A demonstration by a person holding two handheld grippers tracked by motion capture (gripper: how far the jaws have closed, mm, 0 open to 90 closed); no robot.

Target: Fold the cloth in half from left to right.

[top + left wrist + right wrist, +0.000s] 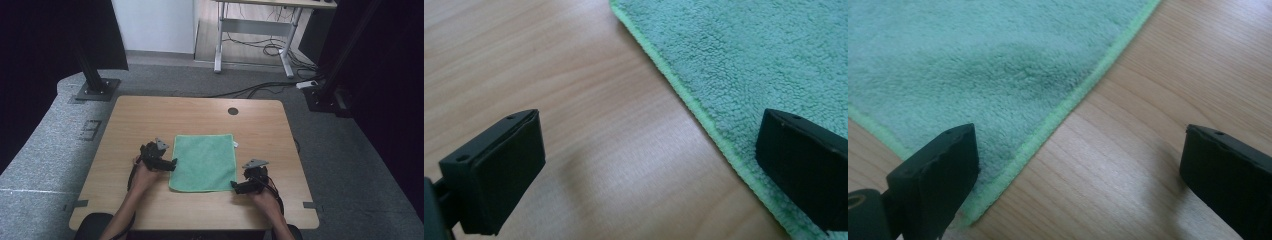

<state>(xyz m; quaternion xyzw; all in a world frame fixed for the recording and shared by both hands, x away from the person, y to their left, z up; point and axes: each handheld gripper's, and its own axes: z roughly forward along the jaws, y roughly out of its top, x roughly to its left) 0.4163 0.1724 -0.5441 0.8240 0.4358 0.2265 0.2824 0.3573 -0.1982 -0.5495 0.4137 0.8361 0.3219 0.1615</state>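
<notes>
both tongs, left tongs point(644, 165) and right tongs point(1073, 175), gape released, straddling the green cloth's point(205, 161) edges.

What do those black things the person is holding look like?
Each hand-held gripper is black. The left hand-held gripper and the right hand-held gripper each carry a grey three-cornered plate on top and trail a dark cable back along the forearm. Up close, the jaws are two chunky black blocks with flat inner faces and small screw holes near the top edge. No sleeves show on the forearms.
</notes>
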